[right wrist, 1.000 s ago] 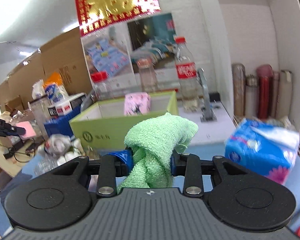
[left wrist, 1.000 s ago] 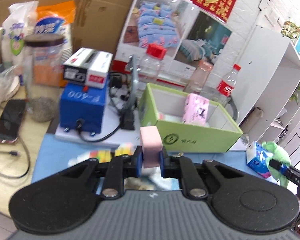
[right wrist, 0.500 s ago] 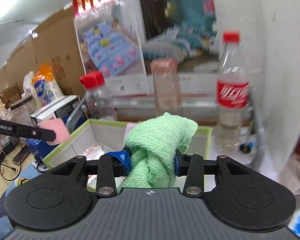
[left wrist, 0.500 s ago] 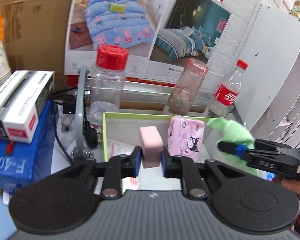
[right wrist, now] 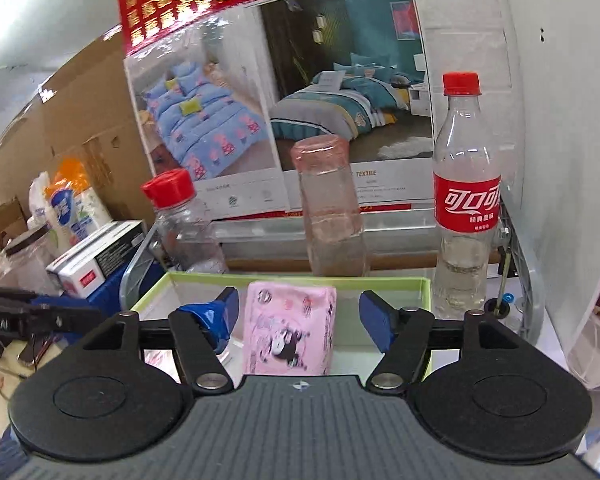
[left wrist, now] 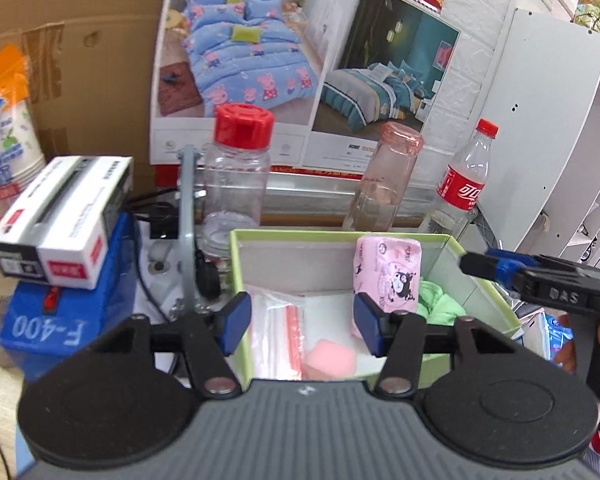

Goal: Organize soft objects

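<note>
- Left wrist view: the left gripper [left wrist: 302,328] hangs over the green box [left wrist: 488,300] with its blue-padded jaws spread wide and nothing between them.
- Below the gap, the pink sponge [left wrist: 330,360] lies on the box floor, just beside a clear zip bag [left wrist: 278,336].
- The pink tissue pack [left wrist: 386,276] stands upright toward the box's back wall; the green towel [left wrist: 438,302] is bunched on the floor to its right, touching it.
- The right gripper's finger [left wrist: 540,280] reaches in from the right, above the box's right rim.
- Behind the box stand a red-capped jar [left wrist: 238,176], a pink-tinted bottle [left wrist: 384,180] and a cola bottle [left wrist: 462,184]; a blue machine [left wrist: 60,320] carries a white carton [left wrist: 60,220] at left.
- Right wrist view: the right gripper [right wrist: 300,324] is also spread apart and empty, over the green box [right wrist: 300,278].
- The pink tissue pack [right wrist: 288,332] stands upright in the box, seen between the fingers without touching them.
- The left gripper's finger [right wrist: 40,316] enters from the left edge; sponge and towel are hidden here.
</note>
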A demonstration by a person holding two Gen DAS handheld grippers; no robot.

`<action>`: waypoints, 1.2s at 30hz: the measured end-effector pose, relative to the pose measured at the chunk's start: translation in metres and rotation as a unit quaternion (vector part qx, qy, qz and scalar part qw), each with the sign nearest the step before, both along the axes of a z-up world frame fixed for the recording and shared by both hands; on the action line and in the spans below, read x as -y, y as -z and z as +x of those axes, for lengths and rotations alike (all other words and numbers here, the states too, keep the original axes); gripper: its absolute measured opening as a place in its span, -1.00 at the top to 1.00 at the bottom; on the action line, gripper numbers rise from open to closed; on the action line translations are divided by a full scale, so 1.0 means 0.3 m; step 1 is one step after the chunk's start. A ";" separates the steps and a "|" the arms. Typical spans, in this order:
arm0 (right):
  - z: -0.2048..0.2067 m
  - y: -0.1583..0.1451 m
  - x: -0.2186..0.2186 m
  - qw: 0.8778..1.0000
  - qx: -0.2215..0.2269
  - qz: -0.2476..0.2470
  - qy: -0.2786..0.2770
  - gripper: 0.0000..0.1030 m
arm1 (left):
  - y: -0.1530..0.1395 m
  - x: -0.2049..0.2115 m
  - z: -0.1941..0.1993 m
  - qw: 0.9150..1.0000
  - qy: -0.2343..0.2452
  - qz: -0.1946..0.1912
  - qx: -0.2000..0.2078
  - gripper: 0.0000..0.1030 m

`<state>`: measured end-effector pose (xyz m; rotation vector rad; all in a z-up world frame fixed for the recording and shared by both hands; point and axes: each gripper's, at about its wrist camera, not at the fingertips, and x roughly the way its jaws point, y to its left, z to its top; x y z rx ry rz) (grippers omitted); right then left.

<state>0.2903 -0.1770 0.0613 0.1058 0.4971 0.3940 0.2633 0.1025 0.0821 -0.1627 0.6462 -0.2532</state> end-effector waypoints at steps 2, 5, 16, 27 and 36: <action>-0.070 0.001 0.013 1.000 0.004 0.008 0.003 -0.07 | -0.003 -0.036 -0.056 1.000 -0.014 0.003 0.002 -0.10; -0.189 0.011 0.040 1.000 0.007 0.013 0.011 -0.08 | 0.002 -0.091 -0.151 1.000 -0.029 0.011 0.004 -0.15; -0.666 0.205 0.260 0.981 0.010 0.130 0.143 -0.13 | 0.192 -0.252 -0.426 0.991 -0.100 0.079 -0.051 -0.23; -0.730 0.251 0.267 0.982 -0.024 0.111 0.148 -0.15 | 0.309 -0.304 -0.523 0.987 -0.121 0.037 -0.099 -0.23; -0.415 0.015 -0.085 0.980 -0.091 -0.103 -0.141 -0.16 | 0.309 -0.297 -0.523 0.989 -0.115 0.021 -0.094 -0.23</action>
